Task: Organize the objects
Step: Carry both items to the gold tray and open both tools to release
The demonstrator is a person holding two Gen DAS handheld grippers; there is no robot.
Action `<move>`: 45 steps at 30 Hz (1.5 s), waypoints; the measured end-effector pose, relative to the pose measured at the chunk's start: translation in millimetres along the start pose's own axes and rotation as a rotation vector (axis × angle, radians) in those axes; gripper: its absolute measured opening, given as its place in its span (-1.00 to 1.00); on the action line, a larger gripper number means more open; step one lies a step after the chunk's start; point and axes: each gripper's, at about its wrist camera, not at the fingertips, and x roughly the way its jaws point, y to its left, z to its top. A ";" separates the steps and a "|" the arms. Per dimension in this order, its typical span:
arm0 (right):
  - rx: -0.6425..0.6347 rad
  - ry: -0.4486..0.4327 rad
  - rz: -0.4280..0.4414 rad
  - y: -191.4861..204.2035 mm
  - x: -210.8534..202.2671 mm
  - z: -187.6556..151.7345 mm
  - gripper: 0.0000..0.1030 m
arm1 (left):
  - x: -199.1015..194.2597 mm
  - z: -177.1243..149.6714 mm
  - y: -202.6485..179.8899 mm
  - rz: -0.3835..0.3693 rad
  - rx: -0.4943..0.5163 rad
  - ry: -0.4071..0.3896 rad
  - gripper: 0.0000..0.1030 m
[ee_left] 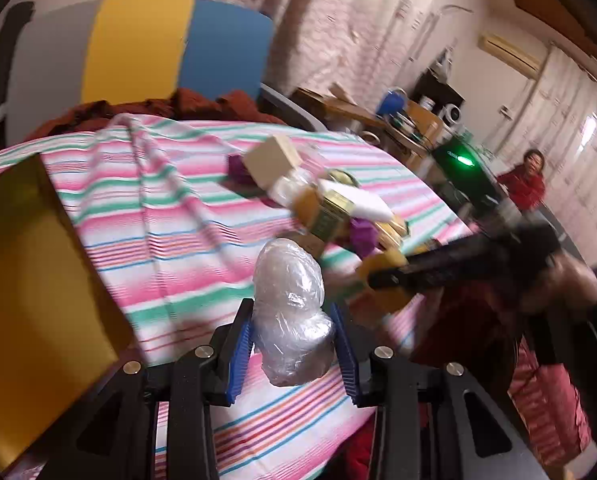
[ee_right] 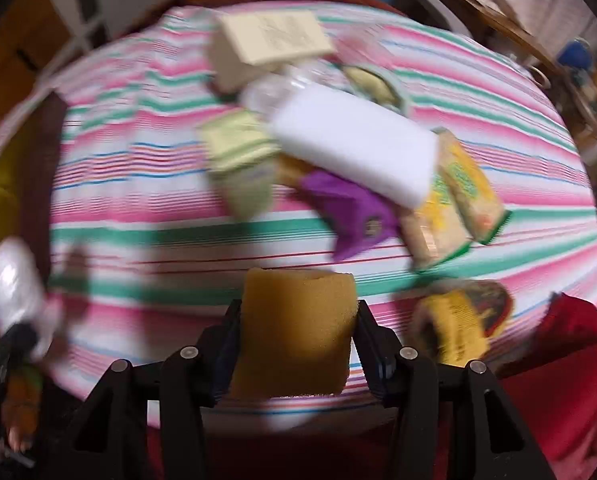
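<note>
My left gripper is shut on a lump wrapped in clear plastic, held above the striped cloth. My right gripper is shut on a yellow sponge; in the left wrist view that sponge and gripper show at the right. On the cloth lies a pile: a cream box, a white block, a purple packet, a pale green box, yellow snack packs and a round yellow tin. The wrapped lump appears blurred at the far left of the right wrist view.
A yellow box wall stands at the left edge of the cloth. A chair back in grey, yellow and blue rises behind the table. A person in red sits far right near a cluttered desk.
</note>
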 end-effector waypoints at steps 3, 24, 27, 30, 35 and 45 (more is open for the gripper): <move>-0.056 -0.085 0.071 20.6 -20.9 -6.5 0.04 | -18.0 3.4 14.8 0.053 -0.044 -0.038 -0.27; -0.381 -0.260 0.544 284.8 -35.4 50.9 0.20 | -144.5 -57.5 165.7 0.678 -0.477 -0.162 -0.04; -0.416 -0.222 0.591 305.2 -28.1 45.3 0.39 | -150.7 -65.5 172.7 0.713 -0.517 -0.165 0.04; -0.433 -0.220 0.598 309.3 -28.2 34.8 0.47 | -161.3 -71.8 177.6 0.728 -0.553 -0.197 0.04; -0.428 -0.270 0.541 301.3 -33.0 20.3 0.59 | -170.4 -66.6 168.9 0.760 -0.538 -0.232 0.04; -0.435 -0.479 0.369 293.1 -55.9 1.5 0.89 | -169.8 -54.4 154.4 0.792 -0.487 -0.235 0.04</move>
